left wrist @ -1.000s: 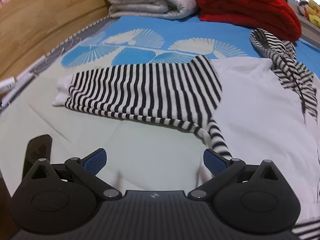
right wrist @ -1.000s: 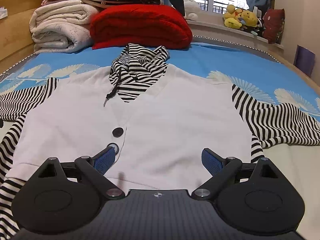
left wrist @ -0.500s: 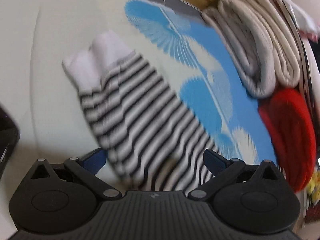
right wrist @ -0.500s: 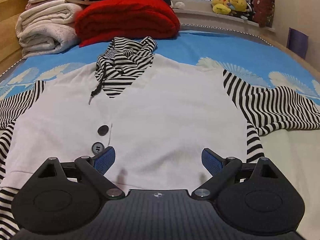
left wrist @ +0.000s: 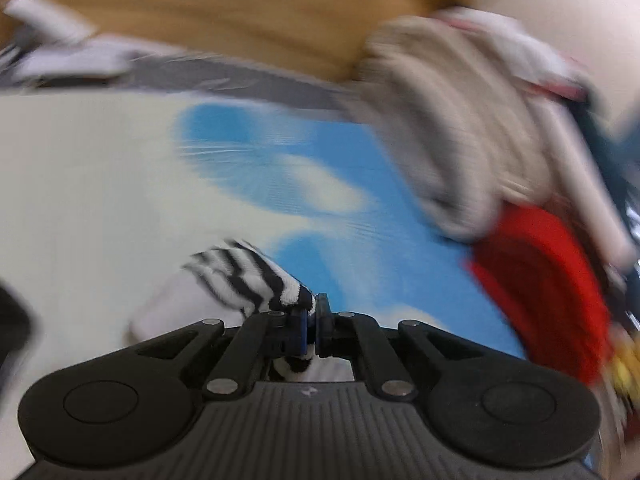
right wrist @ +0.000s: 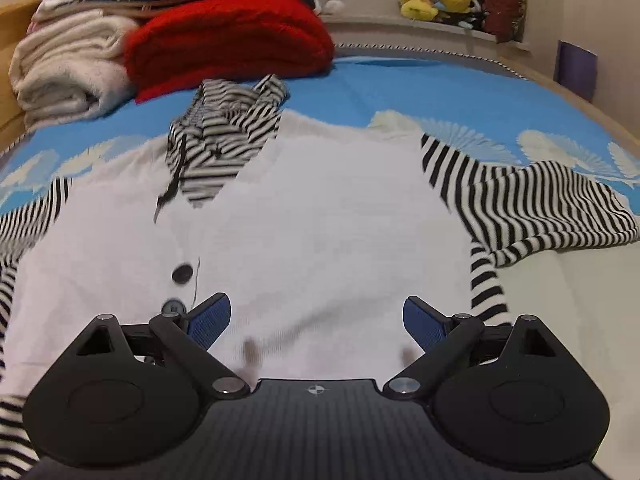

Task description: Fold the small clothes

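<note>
My left gripper (left wrist: pixel 311 322) had just been closing, and by this moment its blue pads were pinched together on the striped sleeve (left wrist: pixel 256 280) near the white cuff (left wrist: pixel 176 312), where half a second before they stood wide with the sleeve lying loose between them. The left wrist view was smeared with motion (the wooden bed frame (left wrist: pixel 224 12) and the folded beige blanket (left wrist: pixel 460 132) were both streaks), so I took it that the sleeve was being carried, not just held.

My right gripper (right wrist: pixel 316 320) hung with its jaws wide apart and nothing in them, over the lower front of the white hooded top (right wrist: pixel 320 220), which lay flat on the blue bedsheet (right wrist: pixel 400 84), buttons (right wrist: pixel 182 273) up. Its other striped sleeve (right wrist: pixel 552 204) was spread out to the side, untouched.

So the first fold had begun, I judged: this sleeve wanted laying across the white body, then its twin.
</note>
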Available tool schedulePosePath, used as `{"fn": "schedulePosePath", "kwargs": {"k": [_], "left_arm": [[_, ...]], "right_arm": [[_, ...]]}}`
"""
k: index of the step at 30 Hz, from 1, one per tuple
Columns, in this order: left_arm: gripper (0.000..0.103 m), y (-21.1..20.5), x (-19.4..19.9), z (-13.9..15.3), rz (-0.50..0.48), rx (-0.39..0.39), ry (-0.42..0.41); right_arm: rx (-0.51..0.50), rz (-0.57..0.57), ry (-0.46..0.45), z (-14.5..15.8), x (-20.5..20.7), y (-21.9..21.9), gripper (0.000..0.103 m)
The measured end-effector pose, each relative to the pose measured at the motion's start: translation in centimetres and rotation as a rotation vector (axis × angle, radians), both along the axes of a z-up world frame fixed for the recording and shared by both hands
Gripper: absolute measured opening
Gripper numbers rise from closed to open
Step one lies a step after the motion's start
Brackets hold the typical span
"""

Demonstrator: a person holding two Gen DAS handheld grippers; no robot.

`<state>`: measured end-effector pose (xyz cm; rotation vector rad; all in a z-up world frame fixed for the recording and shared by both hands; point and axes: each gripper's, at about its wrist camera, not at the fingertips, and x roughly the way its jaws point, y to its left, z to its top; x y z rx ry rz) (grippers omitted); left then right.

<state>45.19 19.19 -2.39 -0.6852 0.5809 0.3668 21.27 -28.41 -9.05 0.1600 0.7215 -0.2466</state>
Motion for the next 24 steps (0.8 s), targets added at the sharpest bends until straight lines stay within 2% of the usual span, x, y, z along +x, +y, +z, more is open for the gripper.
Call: {"fn": "schedulePosePath", "kwargs": {"k": [4, 6, 8, 9, 10, 12, 14, 15, 18, 19, 22, 24], "left_arm": [[0.003, -14.4, 1.4, 3.6, -0.280, 0.034, -0.076], [0.004, -22.5, 1.7, 3.3, -0.454, 0.065, -0.077], [0.007, -30.7, 1.1, 0.7, -0.633, 0.136, -0.013], [0.023, -34.6, 0.3, -1.6, -0.744, 0.166, 0.046], [0.050, -37.6, -0.4, -3.9, -0.856, 0.185, 0.113], [0.068, -40.0, -2.1, -7.1, -0.952, 0.224, 0.213], [0.079, -38.9, -3.8, -8.1, -0.953, 0.246, 0.229], [0.090, -37.7, -4.2, -8.1, -0.944, 0.247, 0.228], [0.100, -32.6, -5.5, -6.5, -0.861, 0.320, 0.204], [0.103, -31.1, -6.1, -6.1, -0.818, 0.375, 0.212], [0.103, -26.7, -6.7, -6.3, -0.650, 0.571, 0.275], [0.103, -24.7, -6.1, -7.4, -0.585, 0.630, 0.320]], "right_arm": [[-0.008, -0.029, -0.023, 0.6, 0.0, -0.9, 0.093], [-0.015, -0.063, -0.033, 0.9, 0.0, -1.7, 0.093], [0.013, -0.109, -0.042, 1.2, -0.1, -2.9, 0.093], [0.034, -0.131, -0.044, 1.3, -0.1, -3.5, 0.093], [0.061, -0.155, -0.043, 1.3, -0.1, -4.3, 0.093], [0.115, -0.197, -0.034, 1.3, -0.1, -5.7, 0.093], [0.162, -0.229, -0.026, 1.2, -0.2, -6.8, 0.093], [0.189, -0.241, -0.026, 1.2, -0.3, -7.3, 0.093], [0.268, -0.247, -0.032, 1.3, -0.3, -8.0, 0.093], [0.282, -0.242, -0.034, 1.4, -0.3, -8.1, 0.093], [0.285, -0.239, -0.041, 1.4, -0.3, -8.0, 0.093], [0.293, -0.242, -0.046, 1.4, -0.3, -8.0, 0.093]]}}
